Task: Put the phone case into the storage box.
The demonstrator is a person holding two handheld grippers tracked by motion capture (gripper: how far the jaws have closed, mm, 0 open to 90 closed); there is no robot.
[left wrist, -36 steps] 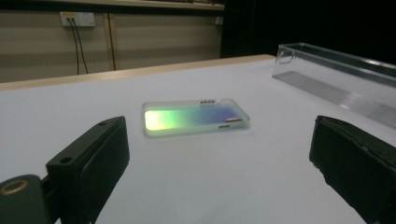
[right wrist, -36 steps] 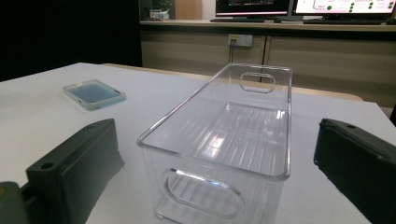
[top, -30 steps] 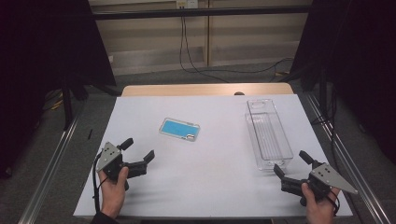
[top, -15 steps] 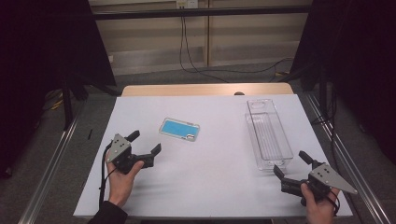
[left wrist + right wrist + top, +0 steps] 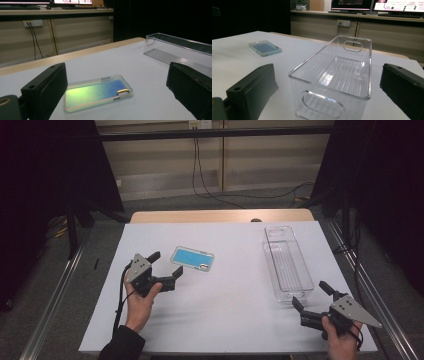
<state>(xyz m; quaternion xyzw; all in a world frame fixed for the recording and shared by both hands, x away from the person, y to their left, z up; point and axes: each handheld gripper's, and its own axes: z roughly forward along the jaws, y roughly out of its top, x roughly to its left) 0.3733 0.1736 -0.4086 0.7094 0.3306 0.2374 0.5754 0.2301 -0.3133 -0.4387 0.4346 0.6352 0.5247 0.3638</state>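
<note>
While the phone case [image 5: 192, 259] lies flat on the white table [image 5: 225, 315], the left gripper [image 5: 166, 268] sits just beside it, jaws spread. From the left gripper view, the case lies between those jaws, untouched. Right gripper [image 5: 310, 296] — jaws spread — faces the clear bin [image 5: 337, 75].

White rectangular tabletop [image 5: 225, 320] on a light wooden desk edge [image 5: 220, 215]. Grey carpeted floor [image 5: 60, 315]. Beige panelled wall [image 5: 165, 175] with a white wall socket [image 5: 196, 124] and black cables [image 5: 200, 165]. Black curtains [image 5: 45, 175] both sides.
</note>
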